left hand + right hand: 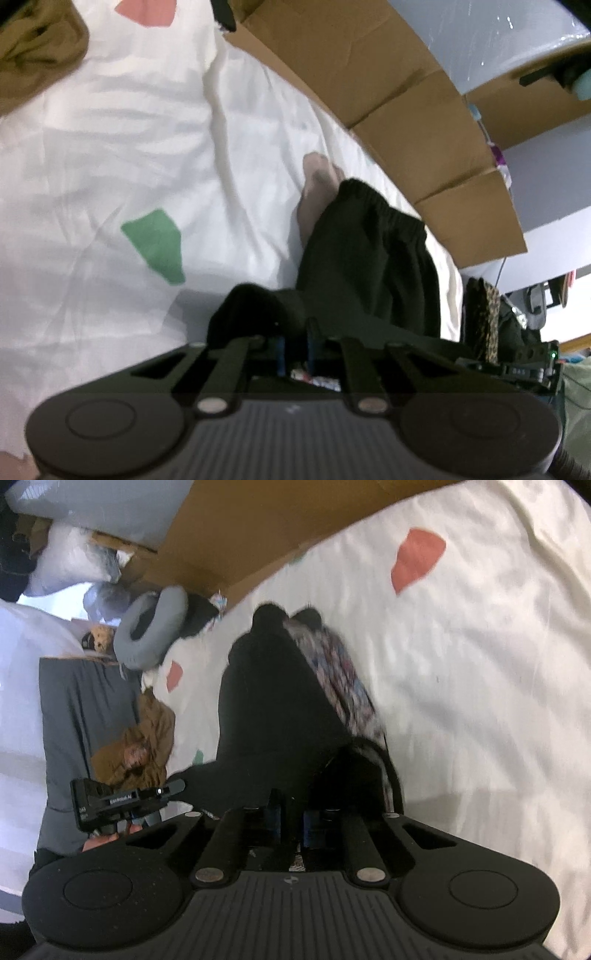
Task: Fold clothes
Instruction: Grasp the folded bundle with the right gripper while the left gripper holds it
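Bed w/ white sheet (110,129), cardboard (406,103) along far edge. My left tongs (295,343) + right tongs (291,812) both pinched on black garment (273,701), held up off sheet. Mid-fold, I judge; next needs edges matched, laid flat.

A white bedsheet with coloured patches (110,155) spreads under everything. On it, in the left wrist view, a black elastic-waisted garment (369,251) lies right of centre, its near end running into the left gripper (295,347). A brown crumpled garment (33,44) lies on the sheet at the far left. Flat brown cardboard panels (406,110) stand along the sheet's far right edge. In the right wrist view, a grey U-shaped neck pillow (151,627) rests at the sheet's edge, beside the cardboard.
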Demonstrator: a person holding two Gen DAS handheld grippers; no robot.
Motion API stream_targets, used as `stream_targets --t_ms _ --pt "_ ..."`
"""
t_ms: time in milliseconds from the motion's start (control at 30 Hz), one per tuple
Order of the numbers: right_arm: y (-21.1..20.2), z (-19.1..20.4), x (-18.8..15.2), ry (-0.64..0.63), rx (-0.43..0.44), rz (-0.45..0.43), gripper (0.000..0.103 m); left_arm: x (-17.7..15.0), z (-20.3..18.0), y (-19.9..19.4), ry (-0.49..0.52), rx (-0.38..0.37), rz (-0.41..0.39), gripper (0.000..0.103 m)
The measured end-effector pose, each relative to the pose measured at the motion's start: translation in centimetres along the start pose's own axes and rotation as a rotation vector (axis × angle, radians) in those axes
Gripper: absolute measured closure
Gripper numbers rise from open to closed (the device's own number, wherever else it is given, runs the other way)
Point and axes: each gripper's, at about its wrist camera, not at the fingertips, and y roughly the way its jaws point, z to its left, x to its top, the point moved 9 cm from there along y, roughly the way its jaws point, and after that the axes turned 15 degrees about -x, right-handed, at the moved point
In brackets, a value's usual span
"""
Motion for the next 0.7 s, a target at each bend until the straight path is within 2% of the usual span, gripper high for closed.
stream_targets --t_ms 367,567,700 --pt "-0.6 0.1 4.1 -0.002 -0.02 -0.078 0.097 2.9 -1.2 0.5 0.016 -0.04 -0.071 0.093" --pt "-0.6 -0.5 5.3 0.028 -0.032 -0.089 0.097 4.0 -0.8 1.4 -0.001 -0.037 -0.076 0.093" --pt "-0.1 -1.2 5.6 0.056 -0.049 -0.082 0.095 4.7 -0.4 2.0 -0.016 -0.032 -0.077 0.089"
